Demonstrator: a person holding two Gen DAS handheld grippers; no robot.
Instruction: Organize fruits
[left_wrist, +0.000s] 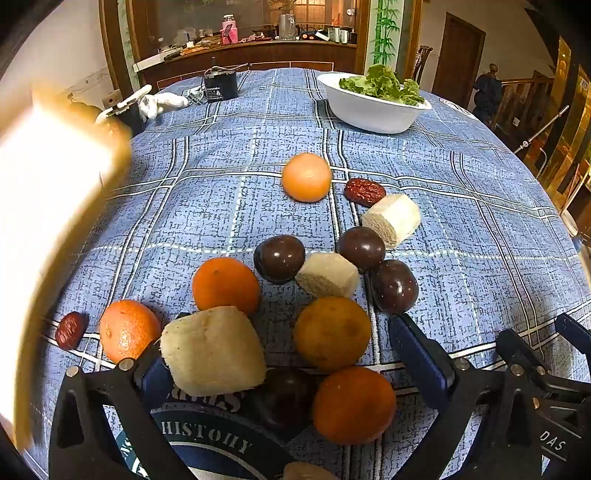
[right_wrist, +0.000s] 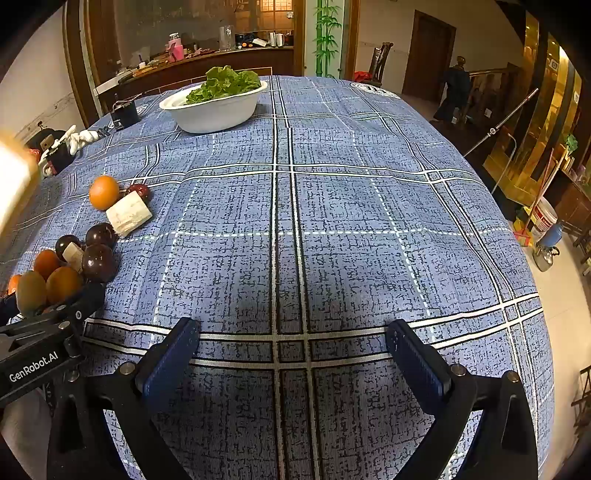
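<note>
Left wrist view: table (left_wrist: 461, 229) with fruit heaped at the near edge, unsorted. Bowl (left_wrist: 373, 107) of greens sits far back, well apart. Left gripper (left_wrist: 284, 350) fingers spread wide around the pile's near fruits, likely picking one; pale chunk (left_wrist: 212, 349) touches its left finger. Right gripper (right_wrist: 291, 354) spread, empty, over bare cloth, probably waiting.

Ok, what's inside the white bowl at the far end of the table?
The white bowl holds green leafy lettuce, heaped above the rim; no fruit shows among it. Whatever lies beneath the leaves or on the bowl's bottom is covered and cannot be seen in either view.
</note>
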